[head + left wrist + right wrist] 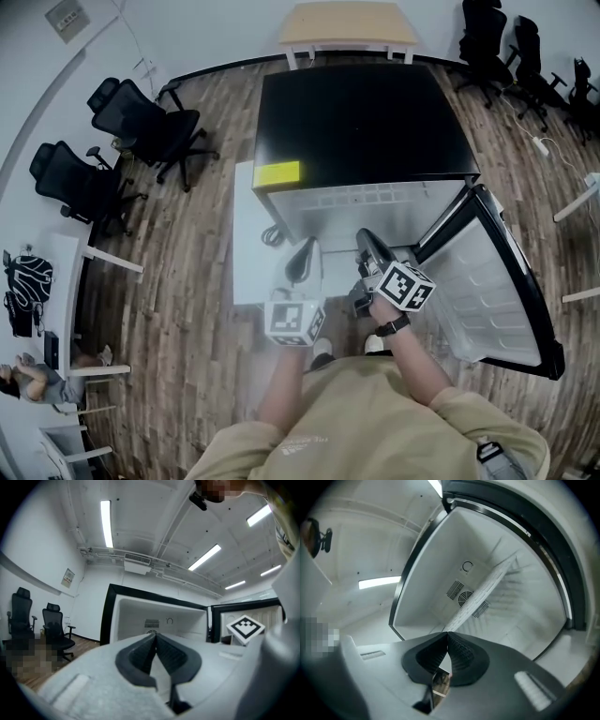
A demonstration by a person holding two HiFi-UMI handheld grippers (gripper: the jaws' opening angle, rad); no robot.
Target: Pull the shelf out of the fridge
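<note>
The black fridge stands ahead of me with its door swung open to the right. In the right gripper view the white wire shelf runs edge-on from the back wall, with its fan grille, to the jaw tips. My right gripper is shut on the shelf's front edge; in the head view the right gripper reaches into the fridge opening. My left gripper hangs just left of it, outside the opening. The left gripper is shut with nothing between its jaws and faces the white interior.
Black office chairs stand at the left, more chairs at the back right. A wooden table sits behind the fridge. A white panel lies on the wood floor left of the fridge. A yellow label marks the fridge top.
</note>
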